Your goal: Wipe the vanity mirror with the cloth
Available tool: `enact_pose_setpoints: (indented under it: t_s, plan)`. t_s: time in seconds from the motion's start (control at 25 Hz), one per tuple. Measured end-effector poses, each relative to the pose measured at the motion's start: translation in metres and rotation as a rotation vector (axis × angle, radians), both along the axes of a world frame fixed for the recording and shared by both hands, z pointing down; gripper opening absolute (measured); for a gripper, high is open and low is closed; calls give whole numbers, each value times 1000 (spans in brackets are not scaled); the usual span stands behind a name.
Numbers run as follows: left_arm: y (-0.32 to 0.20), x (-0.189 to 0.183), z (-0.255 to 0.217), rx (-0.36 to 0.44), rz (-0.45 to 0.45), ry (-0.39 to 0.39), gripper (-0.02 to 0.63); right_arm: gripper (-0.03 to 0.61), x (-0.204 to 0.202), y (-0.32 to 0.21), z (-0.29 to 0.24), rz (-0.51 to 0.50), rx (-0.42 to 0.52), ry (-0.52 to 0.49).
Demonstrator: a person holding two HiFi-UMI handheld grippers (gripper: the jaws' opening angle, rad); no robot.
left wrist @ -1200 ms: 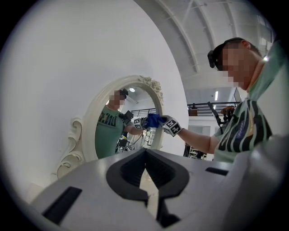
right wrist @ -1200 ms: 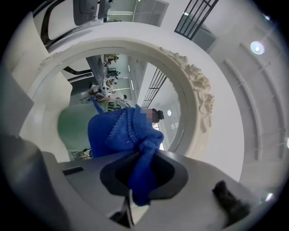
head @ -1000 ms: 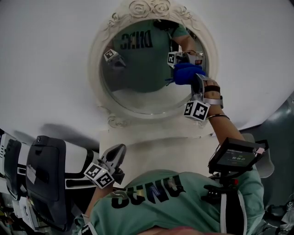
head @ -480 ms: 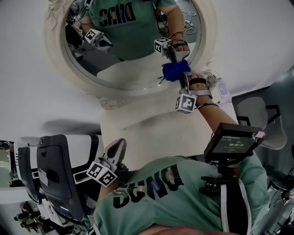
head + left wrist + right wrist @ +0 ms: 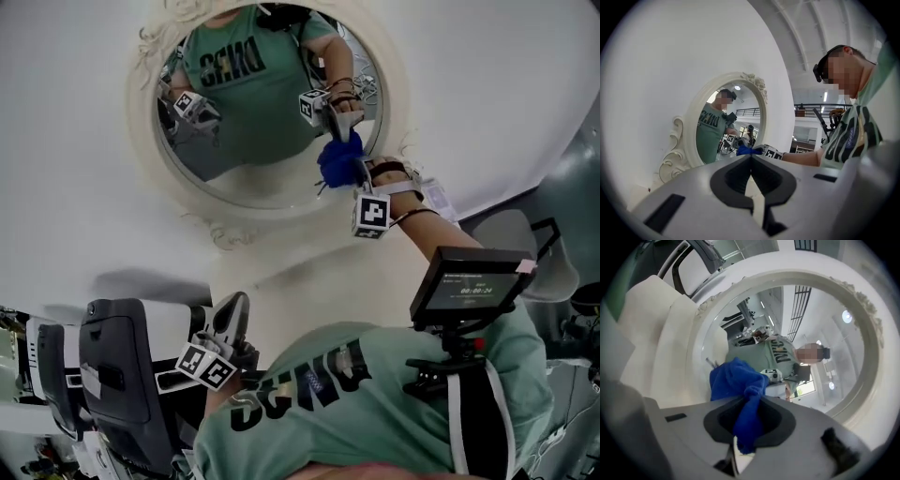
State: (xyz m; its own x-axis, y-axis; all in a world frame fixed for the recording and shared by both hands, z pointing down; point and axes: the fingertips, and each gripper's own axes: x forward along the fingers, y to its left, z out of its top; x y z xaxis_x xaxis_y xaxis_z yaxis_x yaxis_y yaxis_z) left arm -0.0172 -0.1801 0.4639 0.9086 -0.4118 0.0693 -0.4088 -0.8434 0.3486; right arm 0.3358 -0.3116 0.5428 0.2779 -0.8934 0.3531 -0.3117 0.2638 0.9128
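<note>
Ornate white vanity mirror [image 5: 246, 178] against a white wall; a dark padded seat [image 5: 117, 370] low left, a small screen [image 5: 472, 284] at the person's chest. Right gripper [image 5: 345, 167], arm outstretched, is clamped on the blue cloth [image 5: 336, 157] at the glass's right side; left gripper [image 5: 236, 307] hangs low, jaws together
</note>
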Motion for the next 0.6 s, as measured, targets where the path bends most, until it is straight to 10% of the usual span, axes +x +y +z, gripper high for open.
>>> enact_pose_setpoints:
  t_s: [0.28, 0.6]
  plan:
    - [7, -7, -34, 132, -4, 96, 9, 51, -5, 22, -220, -70, 428, 196]
    - [3, -22, -46, 164, -34, 140, 11, 51, -5, 15, -355, -30, 625, 437]
